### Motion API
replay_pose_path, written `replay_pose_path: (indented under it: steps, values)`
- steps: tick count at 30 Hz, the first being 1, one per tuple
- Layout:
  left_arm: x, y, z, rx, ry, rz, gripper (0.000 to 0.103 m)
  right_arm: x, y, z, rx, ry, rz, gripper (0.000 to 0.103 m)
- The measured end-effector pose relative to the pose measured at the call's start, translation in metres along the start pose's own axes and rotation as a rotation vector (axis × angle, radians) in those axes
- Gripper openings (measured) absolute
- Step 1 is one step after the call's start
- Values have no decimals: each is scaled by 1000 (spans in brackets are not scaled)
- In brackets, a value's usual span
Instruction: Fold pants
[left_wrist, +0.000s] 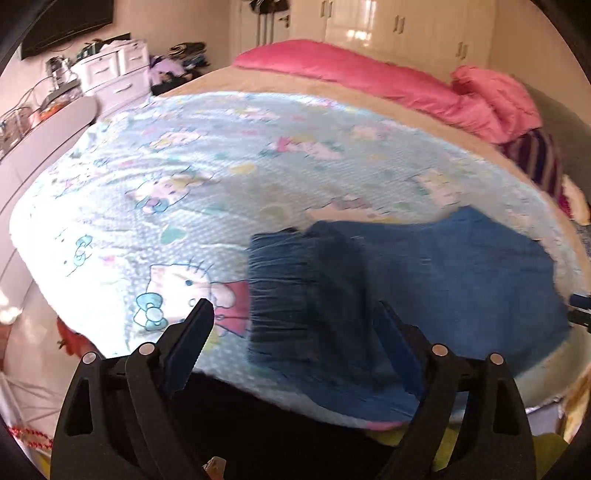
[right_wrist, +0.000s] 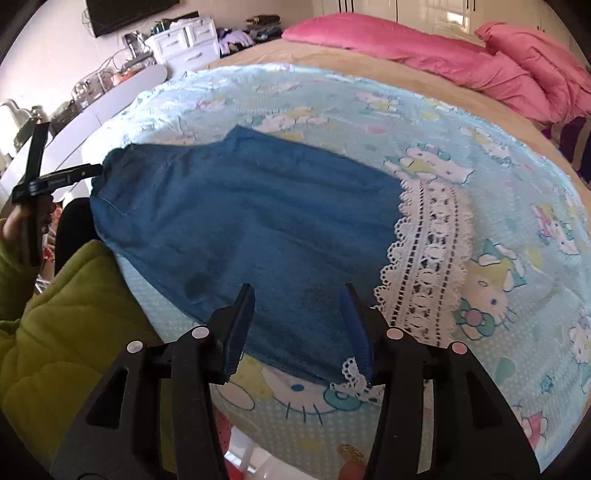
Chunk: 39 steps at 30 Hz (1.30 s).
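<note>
Blue denim pants with white lace hems lie flat on a light blue cartoon-cat bedspread. In the left wrist view the pants show with the gathered elastic waistband between my left fingers. My left gripper is open, just over the waistband; it also shows in the right wrist view at the waist corner. My right gripper is open, fingers straddling the near leg beside the lace hem.
Pink duvet and pillow lie at the bed's far side. White drawers and a cluttered shelf stand at left. My green sleeve is at lower left.
</note>
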<state>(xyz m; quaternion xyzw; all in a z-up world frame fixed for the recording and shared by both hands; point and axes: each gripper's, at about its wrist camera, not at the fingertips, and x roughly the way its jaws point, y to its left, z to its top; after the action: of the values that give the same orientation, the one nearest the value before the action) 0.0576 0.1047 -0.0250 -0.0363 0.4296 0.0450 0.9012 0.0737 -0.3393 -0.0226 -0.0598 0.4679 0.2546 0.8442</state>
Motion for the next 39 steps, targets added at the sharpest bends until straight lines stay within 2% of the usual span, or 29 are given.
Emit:
replay_pose_path:
  steps: [1, 2, 3, 5, 9, 14, 16, 20, 22, 25, 27, 28, 31, 35, 37, 39]
  values:
    - [6, -1, 1, 2, 6, 0, 85, 2, 0, -1, 5, 9, 2, 44]
    - [12, -1, 3, -10, 1, -21, 76, 4, -2, -3, 9, 23, 5, 46]
    - [15, 0, 5, -38, -6, -48, 39, 8, -2, -5, 13, 36, -1, 47]
    - [17, 3, 10, -73, -28, -63, 40, 16, -3, -12, 24, 86, -12, 47]
    - [12, 9, 11, -46, -72, 0, 40, 16, -5, -20, 29, 87, -4, 47]
    - [28, 23, 13, -92, -41, -22, 44, 21, 3, -20, -17, 110, -42, 49]
    - [17, 24, 12, -103, -82, -20, 51, 15, 8, -19, -46, 100, -53, 49]
    - [-29, 2, 13, -41, -202, 25, 49, 1, 22, -11, -77, 29, 3, 49]
    - [-41, -17, 16, -8, -219, -40, 49, 5, 34, -5, -117, 14, 27, 49]
    - [-38, -63, 16, 102, -154, -182, 50, 21, 46, 5, -151, 32, 34, 49]
    - [-23, -95, 11, 176, -86, -246, 54, 31, 49, 8, -160, 52, 43, 49]
    - [-16, -106, 8, 206, -60, -257, 58, 38, 49, 8, -158, 73, 45, 49]
    - [11, -133, -2, 295, 21, -242, 62, 45, 51, -2, -145, 102, 66, 50]
    - [40, -131, -11, 300, 129, -244, 68, 44, 63, -19, -202, 117, 67, 51]
    - [42, -132, -11, 316, 129, -244, 69, 42, 66, -21, -228, 127, 61, 51]
    - [35, -130, -3, 296, 126, -298, 69, 37, 68, -17, -239, 139, 75, 51]
